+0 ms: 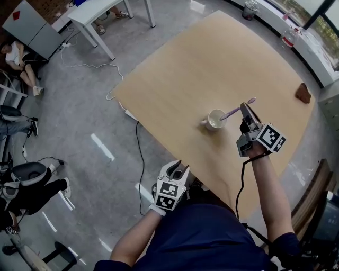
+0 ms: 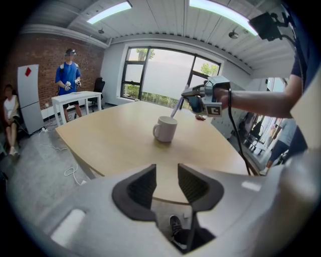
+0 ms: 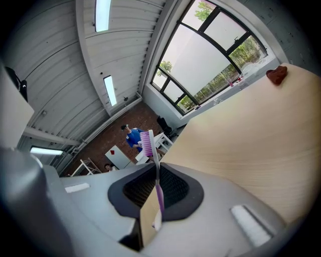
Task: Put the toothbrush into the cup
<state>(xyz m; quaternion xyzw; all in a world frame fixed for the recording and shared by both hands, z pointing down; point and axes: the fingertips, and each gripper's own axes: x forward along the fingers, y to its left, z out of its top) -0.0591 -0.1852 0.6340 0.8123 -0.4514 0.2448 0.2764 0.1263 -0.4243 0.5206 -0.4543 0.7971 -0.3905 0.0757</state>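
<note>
A white mug (image 1: 216,119) stands on the wooden table (image 1: 175,79), near its front right part. My right gripper (image 1: 245,108) hovers just right of the mug, shut on a purple toothbrush (image 1: 237,109). The brush slants down to the left, its lower end over the mug's mouth. In the right gripper view the toothbrush (image 3: 158,186) is pinched between the pads, bristles up. My left gripper (image 1: 177,166) hangs off the table's front edge, open, with nothing between its fingers. The left gripper view shows the mug (image 2: 165,128) ahead and the right gripper (image 2: 193,97) above it.
A reddish-brown lump (image 1: 303,93) lies at the table's far right edge. A cable (image 1: 139,153) trails on the floor by the table's left side. A white side table (image 1: 100,10) and seated people (image 1: 18,58) are far left. A person in blue (image 2: 66,75) stands at the back.
</note>
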